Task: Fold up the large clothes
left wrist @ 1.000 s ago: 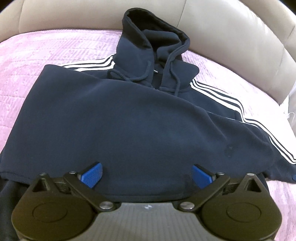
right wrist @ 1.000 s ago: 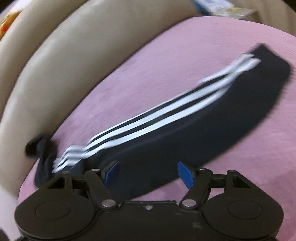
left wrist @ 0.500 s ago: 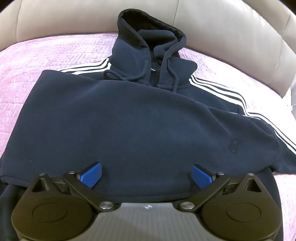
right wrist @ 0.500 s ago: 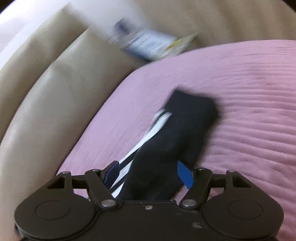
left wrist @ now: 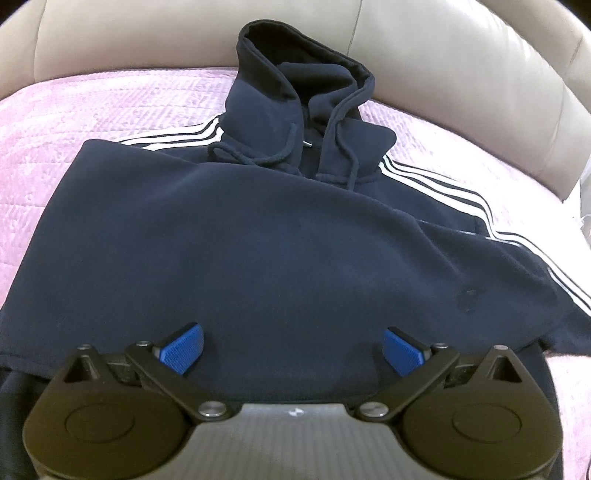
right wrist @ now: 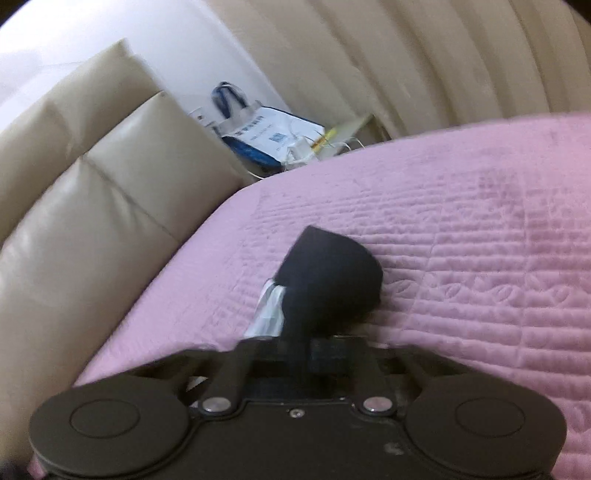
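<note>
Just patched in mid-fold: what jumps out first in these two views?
A navy hoodie with white sleeve stripes fills the left wrist view, spread on the pink quilt, hood toward the beige headboard. The left gripper hangs open over its hem. The right gripper is shut on the sleeve cuff.

Soft indoor light, fisheye warp, motion blur

You will find no legible text in either view. The white-and-blue bag [right wrist: 264, 136] beside the bed carries blue printing and a small square code, both too blurred to read.
</note>
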`<action>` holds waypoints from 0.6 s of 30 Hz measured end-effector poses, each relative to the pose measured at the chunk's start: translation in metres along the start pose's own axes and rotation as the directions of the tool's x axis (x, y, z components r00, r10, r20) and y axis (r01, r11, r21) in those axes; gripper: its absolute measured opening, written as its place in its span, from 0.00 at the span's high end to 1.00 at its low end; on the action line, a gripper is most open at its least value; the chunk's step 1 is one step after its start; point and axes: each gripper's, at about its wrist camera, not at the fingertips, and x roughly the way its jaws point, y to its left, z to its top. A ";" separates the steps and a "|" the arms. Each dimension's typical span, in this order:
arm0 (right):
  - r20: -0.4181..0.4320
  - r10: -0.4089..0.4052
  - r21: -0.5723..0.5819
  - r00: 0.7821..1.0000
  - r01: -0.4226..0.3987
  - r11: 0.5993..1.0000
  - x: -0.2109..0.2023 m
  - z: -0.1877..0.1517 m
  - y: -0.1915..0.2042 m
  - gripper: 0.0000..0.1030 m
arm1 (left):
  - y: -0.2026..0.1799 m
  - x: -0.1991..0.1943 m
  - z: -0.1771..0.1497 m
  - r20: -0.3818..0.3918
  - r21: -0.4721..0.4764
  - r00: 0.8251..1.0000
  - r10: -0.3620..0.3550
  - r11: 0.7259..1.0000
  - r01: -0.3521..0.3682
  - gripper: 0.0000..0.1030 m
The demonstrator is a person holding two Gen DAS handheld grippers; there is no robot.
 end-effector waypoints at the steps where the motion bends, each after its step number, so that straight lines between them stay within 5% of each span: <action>1: 0.037 0.043 0.000 0.998 -0.043 0.999 -0.012 0.006 0.005 0.89 | 0.002 -0.001 0.001 -0.002 -0.010 1.000 -0.006 1.000 0.006 0.00; 4: 0.105 0.129 -0.099 0.986 -0.118 0.988 -0.042 0.027 0.033 0.89 | 0.009 -0.004 0.004 -0.012 -0.045 0.999 -0.033 0.998 0.033 0.00; 10: 0.094 0.318 -0.154 0.943 -0.302 0.941 -0.086 0.045 0.098 0.89 | 0.015 -0.008 0.009 -0.020 -0.112 0.999 -0.046 0.993 0.043 0.00; 15: 0.077 0.509 -0.110 0.857 -0.500 0.859 -0.126 0.026 0.173 0.89 | 0.025 -0.031 0.011 0.003 -0.183 0.996 -0.090 0.979 0.089 0.01; 18: 0.043 0.639 -0.043 0.768 -0.638 0.769 -0.151 0.004 0.225 0.89 | 0.033 -0.051 0.014 0.006 -0.181 0.997 -0.081 0.980 0.081 0.01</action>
